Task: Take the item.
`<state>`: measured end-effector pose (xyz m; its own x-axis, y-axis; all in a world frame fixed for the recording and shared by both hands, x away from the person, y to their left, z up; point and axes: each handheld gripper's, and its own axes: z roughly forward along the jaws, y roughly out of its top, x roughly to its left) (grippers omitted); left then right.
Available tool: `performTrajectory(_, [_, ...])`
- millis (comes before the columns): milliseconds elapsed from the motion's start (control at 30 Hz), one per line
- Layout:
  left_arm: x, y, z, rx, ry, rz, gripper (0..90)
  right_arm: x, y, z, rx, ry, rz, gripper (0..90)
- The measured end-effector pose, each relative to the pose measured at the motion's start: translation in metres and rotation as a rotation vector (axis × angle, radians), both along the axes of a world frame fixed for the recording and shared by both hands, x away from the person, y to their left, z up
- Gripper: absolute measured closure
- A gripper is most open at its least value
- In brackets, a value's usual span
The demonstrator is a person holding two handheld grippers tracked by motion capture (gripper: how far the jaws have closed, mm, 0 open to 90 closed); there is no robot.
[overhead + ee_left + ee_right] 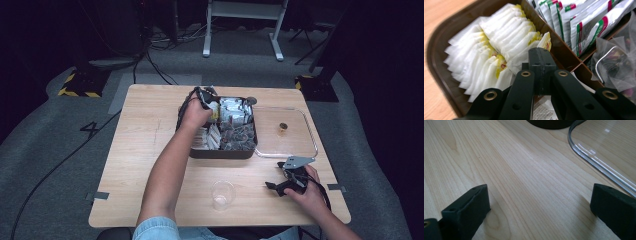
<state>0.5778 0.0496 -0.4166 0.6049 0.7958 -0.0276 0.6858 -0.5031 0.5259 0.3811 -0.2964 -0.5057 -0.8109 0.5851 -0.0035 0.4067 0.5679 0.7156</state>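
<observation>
From the high view, the left hand-held gripper hangs over the dark tray's far-left corner; lifting straight up should keep neighbouring packets settled. The left gripper view shows more — jaws pressed together, seemingly pinching a white packet. The right gripper view shows jaws spread over bare table beside the tray's clear lid.

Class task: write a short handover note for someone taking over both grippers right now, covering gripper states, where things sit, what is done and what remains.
Left gripper: shut, over the white tea sachets in the brown box; whether it pinches a sachet is unclear.
Right gripper: open, empty, resting low over the table beside the clear lid.
Plastic cup: on the table's near side, looks empty.
Done: lid off.
Left: probably bring a sachet to the cup.
</observation>
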Motion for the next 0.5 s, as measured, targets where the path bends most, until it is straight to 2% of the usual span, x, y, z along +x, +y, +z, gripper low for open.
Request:
performTrajectory(233, [-0.004,0.006,0.012,-0.029,-0.02,-0.004,90.0,0.0,0.0,0.0,0.001,0.0,0.0,2.6])
performTrajectory(367, [-0.01,0.014,0.024,-0.076,-0.045,-0.019,90.0,0.0,0.0,0.0,0.0,0.0,0.001,2.7])
performTrajectory(500, [-0.015,0.02,0.031,-0.099,-0.06,-0.029,90.0,0.0,0.0,0.0,0.001,0.001,0.0,2.7])
